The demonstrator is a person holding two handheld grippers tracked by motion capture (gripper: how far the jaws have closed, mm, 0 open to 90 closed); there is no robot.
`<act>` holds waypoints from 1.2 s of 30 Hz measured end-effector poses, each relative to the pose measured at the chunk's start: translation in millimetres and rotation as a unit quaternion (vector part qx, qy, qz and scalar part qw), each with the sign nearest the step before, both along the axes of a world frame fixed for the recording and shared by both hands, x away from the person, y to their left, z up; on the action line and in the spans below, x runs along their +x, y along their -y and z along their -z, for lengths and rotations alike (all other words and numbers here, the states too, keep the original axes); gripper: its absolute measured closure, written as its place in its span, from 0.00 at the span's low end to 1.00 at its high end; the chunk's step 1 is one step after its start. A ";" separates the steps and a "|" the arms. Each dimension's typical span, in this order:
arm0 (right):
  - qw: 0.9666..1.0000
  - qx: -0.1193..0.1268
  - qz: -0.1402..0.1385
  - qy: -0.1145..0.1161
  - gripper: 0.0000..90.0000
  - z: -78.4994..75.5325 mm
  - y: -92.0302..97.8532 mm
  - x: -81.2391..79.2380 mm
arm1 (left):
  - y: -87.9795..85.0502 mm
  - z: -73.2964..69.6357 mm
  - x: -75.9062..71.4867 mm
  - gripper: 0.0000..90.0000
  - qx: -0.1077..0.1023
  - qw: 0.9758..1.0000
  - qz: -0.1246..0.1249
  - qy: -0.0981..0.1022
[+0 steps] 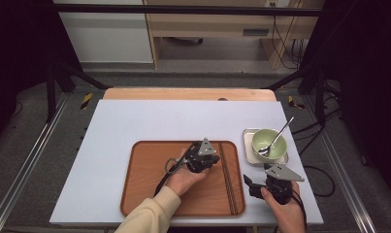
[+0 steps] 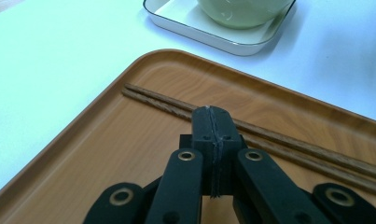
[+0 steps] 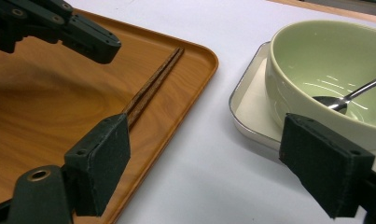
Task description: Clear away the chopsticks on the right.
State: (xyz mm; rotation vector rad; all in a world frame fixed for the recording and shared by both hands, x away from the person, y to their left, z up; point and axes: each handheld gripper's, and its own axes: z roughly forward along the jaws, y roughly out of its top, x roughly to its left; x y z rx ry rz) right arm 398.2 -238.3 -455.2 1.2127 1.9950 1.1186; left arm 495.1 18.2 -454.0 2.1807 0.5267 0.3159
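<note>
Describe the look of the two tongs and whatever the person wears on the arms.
Both tongs are black. The left tongs carry a grey three-cornered plate on top, and a black cable loops back from them along the cream sleeve. The right tongs carry the same grey plate, with a black cable behind the hand. Up close, the linkage arms have brass-coloured pivot rings, and the flat rectangular pads look matte and dark.

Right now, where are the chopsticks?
In the high view, the chopsticks lie side by side along the wooden tray's right edge, just left of the green bowl.
</note>
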 end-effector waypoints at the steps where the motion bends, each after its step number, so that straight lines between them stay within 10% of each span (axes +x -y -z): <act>1: 1.000 0.000 0.000 0.000 0.18 0.0 0.1 0.0 | -1.2 -0.4 -1.1 0.99 -0.003 1.000 -0.001 0.001; 4: 1.000 0.002 0.001 0.000 0.18 -0.2 0.2 -0.3 | -6.2 -2.7 -4.7 0.95 -0.010 1.000 -0.004 0.009; 10: 1.000 0.009 -0.004 0.007 0.17 -1.6 0.5 -1.3 | -26.3 -12.4 -19.5 0.54 -0.032 0.997 -0.030 0.063; 18: 1.000 0.015 -0.008 0.023 0.16 -4.6 0.1 -4.9 | -85.7 -18.7 -48.0 0.19 -0.056 0.991 -0.072 0.094; 30: 0.999 0.015 0.013 0.045 0.15 -17.3 2.9 -7.0 | -210.5 -16.9 -80.1 0.07 -0.088 0.970 -0.187 0.131; 36: 0.999 -0.002 0.022 0.029 0.12 -32.3 9.3 -2.0 | -242.0 -5.7 -85.1 0.07 -0.091 0.961 -0.224 0.133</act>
